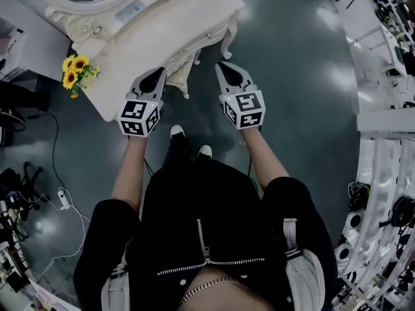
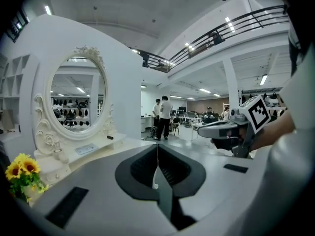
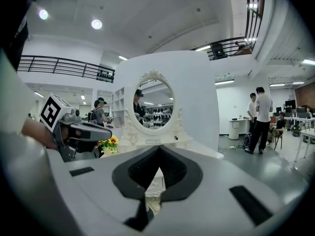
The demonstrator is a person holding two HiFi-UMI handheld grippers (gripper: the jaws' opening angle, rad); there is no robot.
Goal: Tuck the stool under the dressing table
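The dressing table [image 1: 162,18] fills the upper left of the head view. It is white, with a wavy-edged top, carved curling legs and a scrolled frame around an oval mirror [image 2: 78,95], which stands at the left of the left gripper view and at the centre of the right gripper view. The stool [image 1: 180,76] sits beneath the table's front edge, just above the middle of the head view. Only a cream, carved part of it shows below the tabletop, between the two grippers, and the rest is hidden by the table. The floor [image 1: 292,76] around them is dark, glossy and grey-green. The person stands at the bottom centre in black clothes, with both bare forearms reaching up the frame towards the table, about level with each other and a little apart. Two white-toed shoes [image 1: 176,132] show between the forearms. The left gripper [image 1: 159,72] is at centre left, its tips over the table's front edge and its marker cube near the hand. Its own view shows the dark pads meeting in a thin line with nothing between them, so it is closed and empty. The right gripper [image 1: 225,66] is at centre right, its tips over bare floor just beside the table's right leg. Its pads are also pressed together and hold nothing. A small bunch of yellow sunflowers [image 1: 76,70] rests at the table's left end.
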